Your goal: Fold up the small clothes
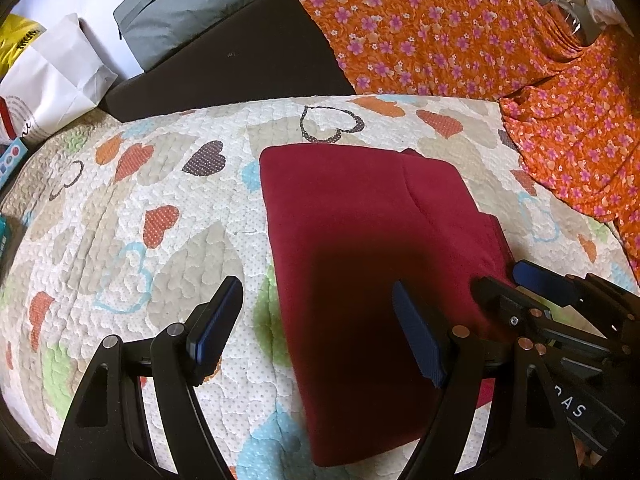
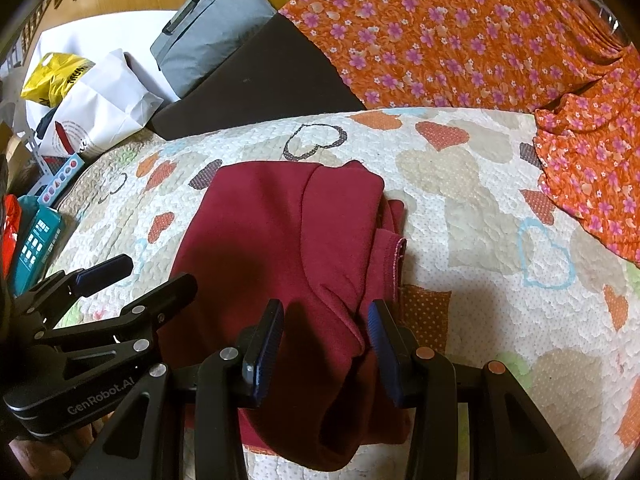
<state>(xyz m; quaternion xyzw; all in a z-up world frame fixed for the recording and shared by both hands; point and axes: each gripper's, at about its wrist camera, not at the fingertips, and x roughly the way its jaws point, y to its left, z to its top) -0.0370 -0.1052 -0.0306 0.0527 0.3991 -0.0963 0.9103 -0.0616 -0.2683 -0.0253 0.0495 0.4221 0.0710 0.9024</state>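
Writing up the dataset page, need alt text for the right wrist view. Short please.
A folded maroon garment lies on a heart-patterned quilt, with the right gripper open just above its near edge, nothing held between the fingers. The left gripper enters at lower left; an orange floral cloth is draped behind.

A home bedroom: a heart-patterned quilt (image 1: 160, 208) covers the bed, floral cloth (image 1: 440, 32) at 1 o'clock, shopping bags (image 1: 52, 76) at 10 o'clock.

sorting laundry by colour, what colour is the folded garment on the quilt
Dark red, plain; the folded garment shows best in the left wrist view.
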